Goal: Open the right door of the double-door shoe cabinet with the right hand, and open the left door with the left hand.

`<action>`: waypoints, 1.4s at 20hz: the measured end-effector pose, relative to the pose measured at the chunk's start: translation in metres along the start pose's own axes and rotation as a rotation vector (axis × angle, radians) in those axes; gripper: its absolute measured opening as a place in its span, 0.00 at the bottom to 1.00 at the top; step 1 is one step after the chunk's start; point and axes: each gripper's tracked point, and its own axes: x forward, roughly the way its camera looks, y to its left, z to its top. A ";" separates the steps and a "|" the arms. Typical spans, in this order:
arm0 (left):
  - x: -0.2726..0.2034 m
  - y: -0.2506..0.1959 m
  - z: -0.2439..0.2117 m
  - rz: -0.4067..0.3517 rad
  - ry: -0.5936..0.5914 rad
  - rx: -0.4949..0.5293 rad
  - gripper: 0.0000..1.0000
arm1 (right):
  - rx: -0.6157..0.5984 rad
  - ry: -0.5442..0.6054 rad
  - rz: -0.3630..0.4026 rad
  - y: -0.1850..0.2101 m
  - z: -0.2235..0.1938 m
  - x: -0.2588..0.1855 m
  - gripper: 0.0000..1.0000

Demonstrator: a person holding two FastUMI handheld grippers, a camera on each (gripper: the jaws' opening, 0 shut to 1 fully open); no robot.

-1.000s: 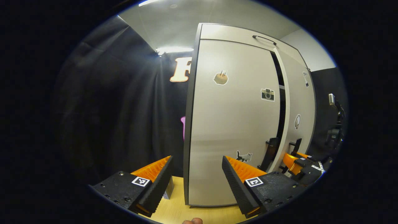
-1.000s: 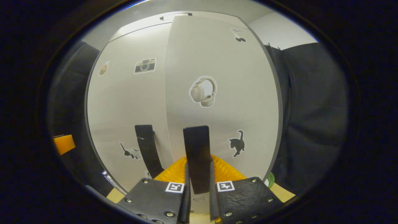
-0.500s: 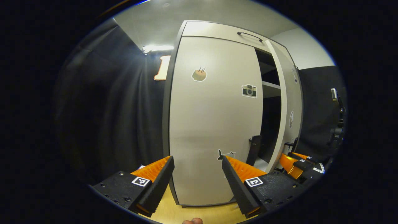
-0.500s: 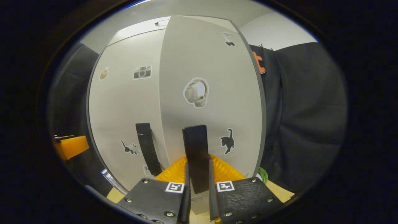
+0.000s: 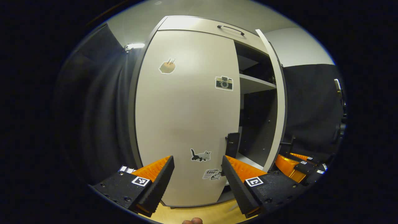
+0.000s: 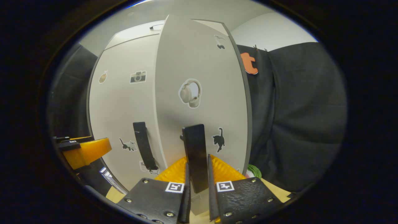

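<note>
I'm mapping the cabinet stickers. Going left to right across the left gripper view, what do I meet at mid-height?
Booth's black cloth wall → closed left door → camera sticker → open cabinet interior with shelf → swung-out right door.

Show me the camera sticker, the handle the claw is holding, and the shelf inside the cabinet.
camera sticker (image 5: 224,83): left gripper view, its middle.
right door handle (image 6: 195,155): right gripper view, the bar's middle, above the claw.
shelf (image 5: 255,83): left gripper view, its pale top face.

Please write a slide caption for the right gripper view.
Right tool shut on the right door's handle, door swung partly open.
</note>
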 end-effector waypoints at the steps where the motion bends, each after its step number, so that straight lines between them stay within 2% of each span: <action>1: 0.002 -0.005 0.001 -0.009 -0.005 0.003 0.96 | 0.003 -0.001 -0.002 -0.003 0.001 -0.003 0.24; 9: 0.013 -0.048 -0.005 -0.069 -0.005 0.001 0.96 | -0.003 0.011 0.013 -0.024 0.002 -0.018 0.23; 17: 0.019 -0.065 -0.013 -0.042 0.013 -0.005 0.96 | 0.001 0.019 -0.006 -0.068 0.004 -0.036 0.23; 22: 0.021 -0.083 -0.013 -0.028 0.011 -0.005 0.96 | 0.016 0.035 0.028 -0.090 0.004 -0.036 0.23; 27: 0.020 -0.100 -0.014 -0.015 0.011 0.007 0.96 | 0.007 0.031 -0.068 -0.151 0.003 -0.041 0.23; 28: 0.021 -0.102 -0.014 -0.010 0.011 0.008 0.96 | -0.008 0.033 -0.088 -0.163 0.005 -0.042 0.07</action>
